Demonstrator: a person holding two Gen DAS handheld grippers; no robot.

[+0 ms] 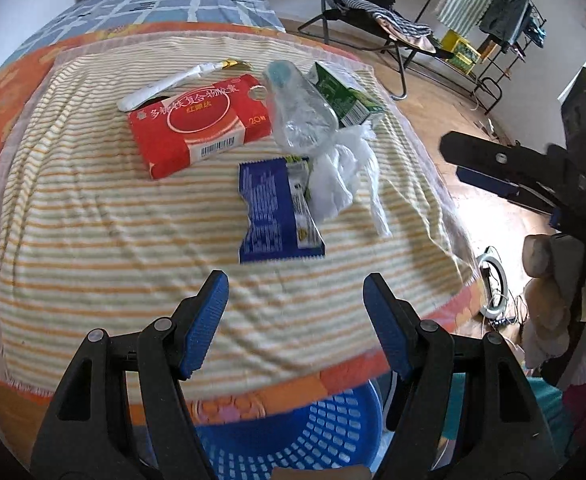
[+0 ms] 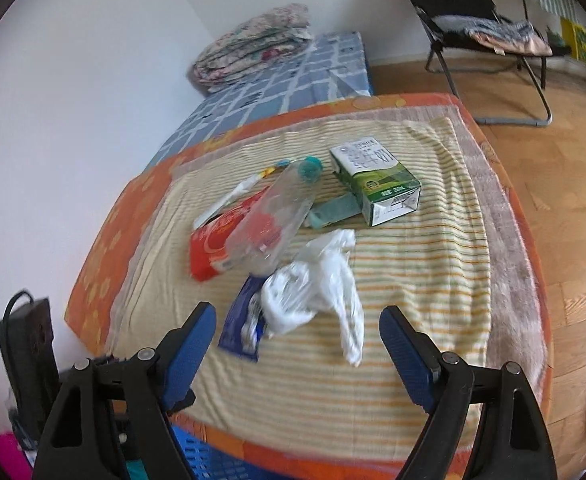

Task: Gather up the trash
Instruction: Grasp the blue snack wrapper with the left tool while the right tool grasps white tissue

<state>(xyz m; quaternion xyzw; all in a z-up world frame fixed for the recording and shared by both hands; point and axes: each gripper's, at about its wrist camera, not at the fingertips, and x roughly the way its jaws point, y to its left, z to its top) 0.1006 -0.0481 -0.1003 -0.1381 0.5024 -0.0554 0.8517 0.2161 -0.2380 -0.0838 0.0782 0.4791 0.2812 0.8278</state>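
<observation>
Your white wall (image 2: 93,80) on the left, wooden floor (image 2: 573,160) on the right, black folding chair (image 2: 473,20) far right, folded quilt (image 2: 253,48) far back on the bed (image 2: 293,80).

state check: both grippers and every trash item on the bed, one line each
left hand-held gripper: open, empty
right hand-held gripper: open, empty
red box: lying flat, closed
plastic bottle: on its side, capped, leaning on the red box
milk carton: lying on its side
blue wrapper: torn open, flat
white plastic bag: crumpled
blue basket: below the bed edge, contents hidden
</observation>
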